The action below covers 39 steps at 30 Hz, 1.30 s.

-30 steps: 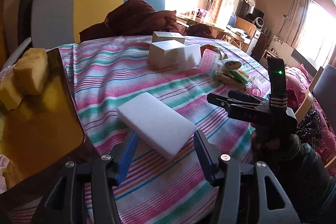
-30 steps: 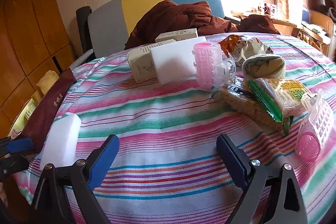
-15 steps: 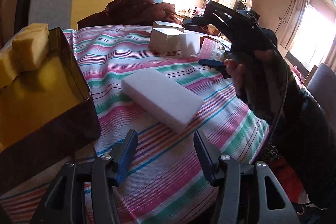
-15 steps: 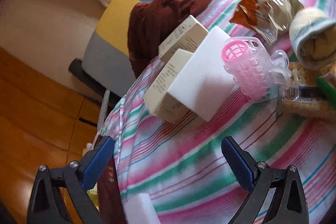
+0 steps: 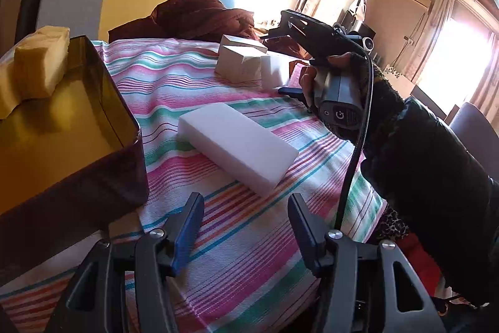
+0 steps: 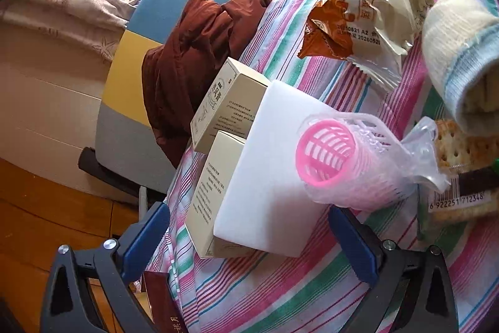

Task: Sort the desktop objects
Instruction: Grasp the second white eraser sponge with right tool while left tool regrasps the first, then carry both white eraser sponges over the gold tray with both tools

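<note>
Striped tablecloth (image 5: pixel 193 83) spread under scattered clutter, running to a near edge just below both tools. Dark open box (image 5: pixel 124 142) with a gold lining parked at the left edge, yellow sponges (image 5: pixel 40 64) piled at its far corner. White foam block (image 5: pixel 237 145) lying flat mid-table, just ahead of the left gripper (image 5: pixel 246 227), released and empty, jaws spread wide. Second white foam block (image 6: pixel 277 177) propped against two cream cartons (image 6: pixel 218 170), flanked by a bagged pink roller (image 6: pixel 343 164), straight ahead of the right gripper (image 6: pixel 249 239), likewise spread and holding nothing. Likely step: closing on that propped block. Best taken across its narrow thickness, squeezed gently given soft foam, lifted clear before swinging. Tight room on the right, with roller, snack bag (image 6: pixel 358 17) and rolled sock (image 6: pixel 458 58) crowding in; open cloth toward the box on the left.
</note>
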Tool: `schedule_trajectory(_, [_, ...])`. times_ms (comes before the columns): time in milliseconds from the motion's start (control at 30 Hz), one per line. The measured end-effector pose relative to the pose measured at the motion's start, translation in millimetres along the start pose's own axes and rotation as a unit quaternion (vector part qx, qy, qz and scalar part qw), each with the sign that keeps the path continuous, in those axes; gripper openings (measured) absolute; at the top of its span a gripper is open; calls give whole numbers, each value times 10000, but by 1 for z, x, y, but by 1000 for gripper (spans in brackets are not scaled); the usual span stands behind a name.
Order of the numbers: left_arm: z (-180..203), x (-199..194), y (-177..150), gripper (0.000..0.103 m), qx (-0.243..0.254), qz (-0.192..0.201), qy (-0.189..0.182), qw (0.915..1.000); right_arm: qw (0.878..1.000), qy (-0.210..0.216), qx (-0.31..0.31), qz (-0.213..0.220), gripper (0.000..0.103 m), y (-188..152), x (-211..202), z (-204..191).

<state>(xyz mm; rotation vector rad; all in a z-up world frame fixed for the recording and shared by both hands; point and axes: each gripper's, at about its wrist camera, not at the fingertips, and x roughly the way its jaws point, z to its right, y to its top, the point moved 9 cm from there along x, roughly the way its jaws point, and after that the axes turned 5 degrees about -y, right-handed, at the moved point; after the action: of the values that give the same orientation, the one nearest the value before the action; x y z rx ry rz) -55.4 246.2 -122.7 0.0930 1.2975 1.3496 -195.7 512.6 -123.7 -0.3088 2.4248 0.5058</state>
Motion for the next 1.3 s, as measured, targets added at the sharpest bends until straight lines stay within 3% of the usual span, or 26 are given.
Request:
schedule_trajectory(67, [0, 0, 0, 57, -1, -5, 17, 10000, 9999, 58, -98, -35, 94, -1, 2, -1])
schedule_trajectory(100, [0, 0, 0, 57, -1, -8, 26, 10000, 9998, 94, -138, -53, 83, -2, 2, -2])
schedule_trajectory(200, [0, 0, 0, 57, -22, -17, 35, 10000, 9994, 188, -244, -141, 67, -5, 3, 2])
schedule_trajectory(400, [0, -2, 2, 57, -190, -40, -62, 9998, 9949, 531, -782, -351, 64, -17, -12, -3])
schedule_trajectory(567, [6, -7, 8, 64, -383, -2, -323, 9987, 9763, 675, -1949, -651, 64, -49, -39, -13])
schedule_trajectory(700, [15, -12, 14, 72, -474, 18, -480, 9977, 9482, 481, -3071, -662, 64, -75, -70, -11])
schedule_trajectory(800, [21, -11, 22, 79, -590, -60, -483, 9971, 9163, 82, -3974, -493, 64, -92, -92, -4])
schedule_trajectory(933, [23, 4, 34, 83, -885, -406, -46, 9952, 8705, -398, -4902, -175, 64, -111, -116, 3])
schedule_trajectory(1067, [13, 30, 41, 83, -1565, -850, 214, 9838, 8283, -716, -5556, 118, 64, -127, -129, 6])
schedule_trajectory(1167, [6, 44, 41, 84, -1850, -1136, 442, 9751, 8039, -837, -5884, 214, 64, -132, -136, 13])
schedule_trajectory(1300, [-2, 56, 40, 84, -1846, -1463, 943, 9673, 7826, -822, -6162, 324, 64, -144, -140, 13])
